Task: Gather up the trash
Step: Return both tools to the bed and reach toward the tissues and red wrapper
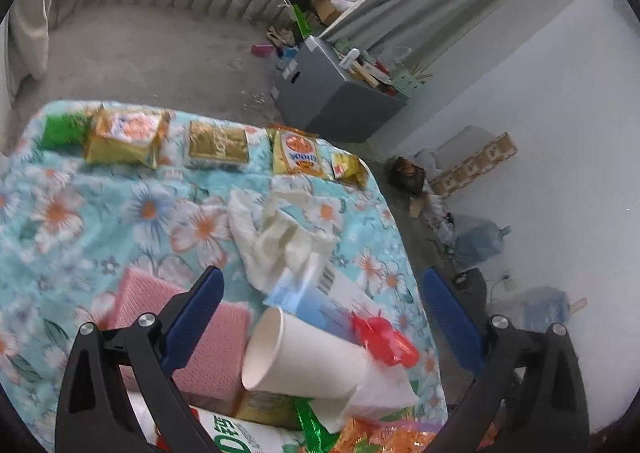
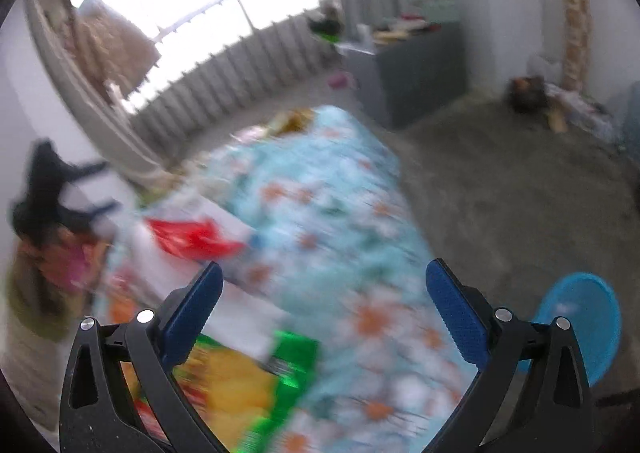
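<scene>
Both tongs – left tongs (image 1: 320, 309), right tongs (image 2: 324, 305) – gaping, nothing held; I'd close gently across the tipped paper cup (image 1: 308, 357) – it'll crush.

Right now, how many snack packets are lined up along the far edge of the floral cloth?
5, left to right: green packet, large gold packet, gold-and-white packet, orange-print packet, small yellow packet. More wrappers sit near the left gripper, partly hidden.
</scene>
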